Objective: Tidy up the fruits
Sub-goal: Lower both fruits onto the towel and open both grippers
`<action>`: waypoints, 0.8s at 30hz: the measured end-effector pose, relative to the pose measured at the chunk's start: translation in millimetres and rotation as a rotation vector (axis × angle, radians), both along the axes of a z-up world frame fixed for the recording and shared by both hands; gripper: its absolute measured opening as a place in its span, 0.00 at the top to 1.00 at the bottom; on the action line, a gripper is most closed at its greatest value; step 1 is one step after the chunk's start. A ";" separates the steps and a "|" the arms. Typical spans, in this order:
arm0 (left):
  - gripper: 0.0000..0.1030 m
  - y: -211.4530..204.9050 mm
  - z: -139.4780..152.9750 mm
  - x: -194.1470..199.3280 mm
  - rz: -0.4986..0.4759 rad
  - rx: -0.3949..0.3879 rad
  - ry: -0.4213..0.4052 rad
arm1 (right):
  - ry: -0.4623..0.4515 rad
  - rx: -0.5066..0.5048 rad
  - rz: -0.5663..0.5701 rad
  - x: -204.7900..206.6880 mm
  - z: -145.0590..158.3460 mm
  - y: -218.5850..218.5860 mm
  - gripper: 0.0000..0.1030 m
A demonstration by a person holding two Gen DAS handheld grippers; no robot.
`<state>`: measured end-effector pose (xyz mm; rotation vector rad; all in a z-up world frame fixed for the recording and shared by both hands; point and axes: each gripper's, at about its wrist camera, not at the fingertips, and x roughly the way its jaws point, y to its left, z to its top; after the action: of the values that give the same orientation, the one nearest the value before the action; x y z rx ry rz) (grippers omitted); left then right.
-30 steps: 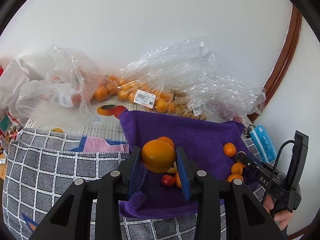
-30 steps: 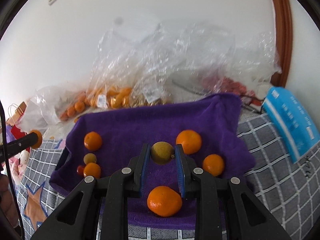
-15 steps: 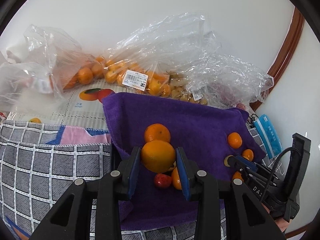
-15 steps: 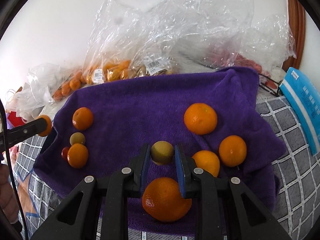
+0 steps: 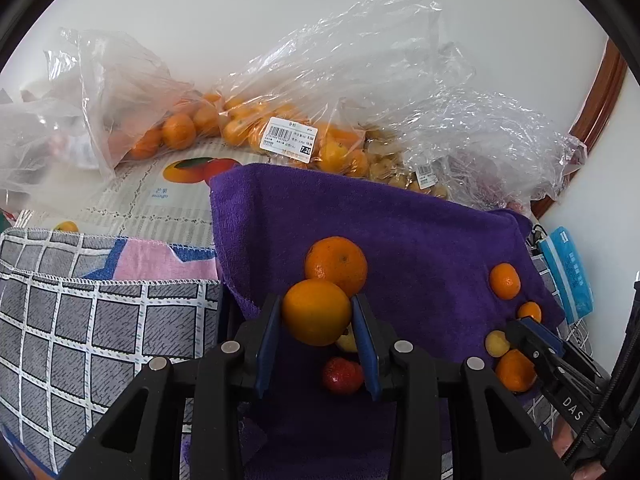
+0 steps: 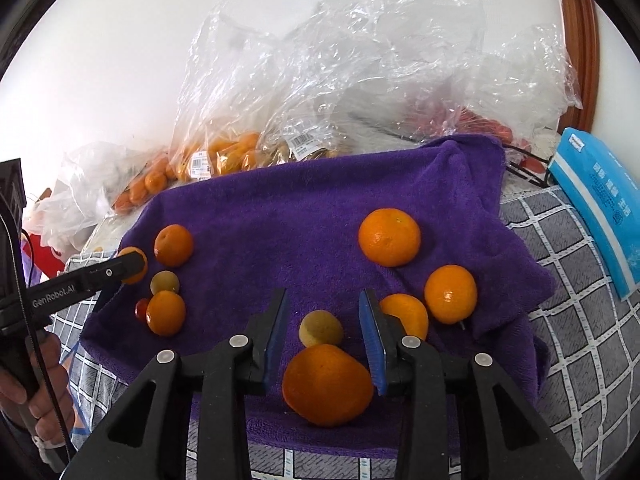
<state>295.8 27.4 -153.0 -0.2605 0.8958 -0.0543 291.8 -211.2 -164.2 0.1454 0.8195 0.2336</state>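
A purple towel (image 5: 400, 220) (image 6: 300, 208) holds several oranges and small fruits. My left gripper (image 5: 316, 316) is shut on an orange (image 5: 317, 312), held over the towel's left part, just in front of a second orange (image 5: 337, 266); a small red fruit (image 5: 343, 375) lies below it. My right gripper (image 6: 323, 312) is open over the towel's near edge. A small yellow-green fruit (image 6: 321, 328) lies loose between its fingers, with a large orange (image 6: 327, 385) just in front of it. The left gripper also shows in the right wrist view (image 6: 128, 266).
Clear plastic bags of oranges (image 5: 280, 132) (image 6: 224, 152) and other fruit lie behind the towel against the white wall. A grey checked cloth (image 5: 80, 320) (image 6: 580, 320) covers the surface. A blue packet (image 6: 600, 192) lies at the right. A fruit-printed mat (image 5: 172, 188) lies back left.
My right gripper has opened and let go of the small yellow-green fruit, which now rests on the towel. My left gripper has moved further over the towel with its orange.
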 end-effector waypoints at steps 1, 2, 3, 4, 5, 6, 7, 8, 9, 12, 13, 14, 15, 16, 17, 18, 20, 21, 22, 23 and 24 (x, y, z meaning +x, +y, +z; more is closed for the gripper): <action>0.67 0.2 -1.4 1.0 0.001 -0.007 0.006 | -0.003 -0.003 -0.003 0.1 0.1 0.0 0.65; 0.67 0.2 -2.6 2.0 0.003 -0.011 0.011 | -0.005 -0.005 -0.004 -0.1 0.2 -0.2 0.65; 0.67 -0.2 -4.3 3.3 0.004 -0.012 0.019 | -0.006 -0.005 -0.004 -0.2 0.2 -0.2 0.65; 0.67 -0.9 -5.4 4.3 0.004 -0.011 0.025 | -0.006 -0.004 -0.003 -0.2 0.1 -0.2 0.65; 0.67 -1.7 -6.1 4.7 0.005 -0.008 0.029 | -0.006 -0.004 -0.002 -0.1 0.0 -0.2 0.65; 0.67 -2.8 -6.3 5.0 0.006 -0.001 0.030 | -0.007 -0.005 -0.001 -0.2 -0.2 0.0 0.65; 0.67 -4.2 -6.2 4.8 0.002 0.008 0.027 | -0.008 -0.008 0.001 -0.3 -0.3 0.3 0.65; 0.67 -5.7 -5.7 4.7 -0.001 0.017 0.027 | -0.010 -0.011 0.000 -0.6 -0.2 0.5 0.65; 0.67 -6.7 -5.2 4.8 -0.002 0.025 0.031 | -0.012 -0.014 -0.001 -0.6 0.0 0.8 0.65; 0.61 -7.9 -2.6 4.1 -0.007 0.039 0.046 | -0.013 -0.020 -0.005 -0.9 0.1 2.0 0.65; 0.60 -7.8 -1.5 3.1 -0.010 0.038 0.048 | -0.014 -0.021 -0.005 -0.9 -0.1 2.3 0.65; 0.58 -7.4 -0.4 1.7 -0.014 0.035 0.049 | -0.015 -0.023 -0.005 -0.8 -0.3 2.9 0.65; 0.57 -6.8 0.5 0.2 -0.019 0.031 0.051 | -0.016 -0.030 -0.005 -0.7 -0.8 4.0 0.65; 0.57 -6.7 1.7 -1.6 -0.023 0.028 0.054 | -0.017 -0.040 -0.002 -1.0 -1.2 5.7 0.65; 0.57 -6.5 2.9 -3.5 -0.026 0.027 0.056 | -0.015 -0.049 0.004 -1.2 -1.5 7.3 0.65; 0.57 -6.4 5.1 -6.8 -0.028 0.028 0.055 | -0.010 -0.061 0.013 -1.1 -2.0 9.8 0.65; 0.55 -6.5 9.7 -13.0 -0.032 0.030 0.049 | -0.003 -0.079 0.014 -0.8 -2.3 13.0 0.63; 0.53 -6.7 13.2 -17.8 -0.036 0.032 0.044 | 0.002 -0.087 0.011 -0.2 -1.6 14.3 0.63; 0.52 -7.1 16.4 -22.1 -0.040 0.034 0.038 | 0.012 -0.093 0.006 0.4 0.0 15.0 0.62; 0.51 -7.5 19.9 -27.2 -0.045 0.038 0.031 | 0.020 -0.093 0.001 0.6 1.9 14.9 0.62; 0.50 -7.5 22.8 -31.5 -0.046 0.042 0.026 | 0.028 -0.089 -0.006 -0.1 5.7 13.9 0.62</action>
<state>264.3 19.9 -130.1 -0.2022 0.9280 -0.0754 291.7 -197.3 -158.5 0.0682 0.8555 0.1893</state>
